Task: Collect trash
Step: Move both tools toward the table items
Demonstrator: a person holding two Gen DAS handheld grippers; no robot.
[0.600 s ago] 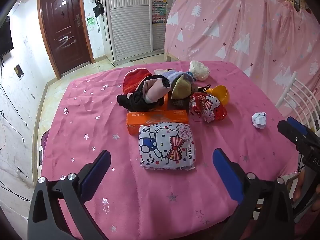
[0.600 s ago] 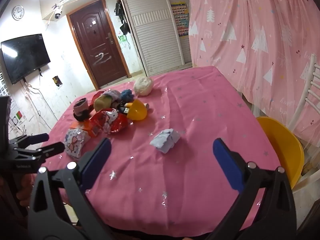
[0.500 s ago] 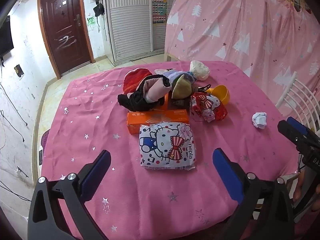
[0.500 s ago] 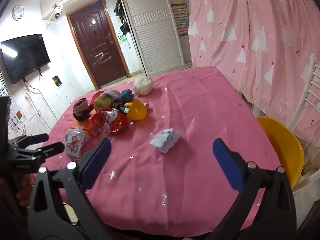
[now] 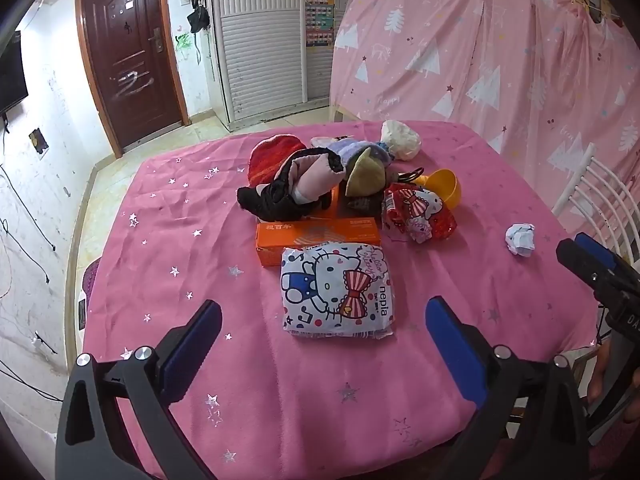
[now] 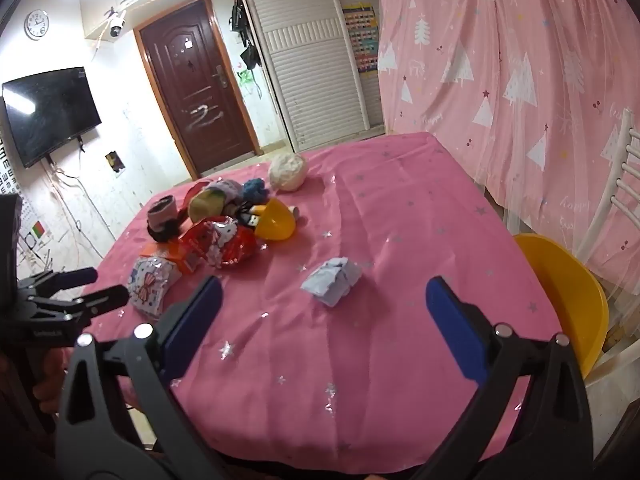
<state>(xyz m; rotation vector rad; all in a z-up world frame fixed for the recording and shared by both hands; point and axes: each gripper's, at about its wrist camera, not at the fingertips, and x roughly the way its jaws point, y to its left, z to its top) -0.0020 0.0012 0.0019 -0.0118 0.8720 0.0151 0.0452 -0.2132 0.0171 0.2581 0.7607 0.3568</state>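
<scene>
A crumpled pale-blue paper ball (image 6: 332, 281) lies on the pink tablecloth, just ahead of my open, empty right gripper (image 6: 322, 330); it also shows at the right in the left wrist view (image 5: 520, 239). A larger crumpled white wad (image 5: 401, 140) lies at the far side of the clutter, also in the right wrist view (image 6: 288, 171). My left gripper (image 5: 322, 346) is open and empty, hovering near the table's front edge behind a Hello Kitty tissue pack (image 5: 338, 290). The right gripper's fingers (image 5: 588, 264) show at the right edge of the left view.
A pile sits mid-table: orange box (image 5: 318, 236), red Hello Kitty bag (image 5: 418, 212), yellow bowl (image 5: 440, 188), gloves and soft toys (image 5: 304, 184). A yellow chair (image 6: 564, 288) with a white back stands at the table's right. A pink curtain (image 6: 520, 60) hangs behind.
</scene>
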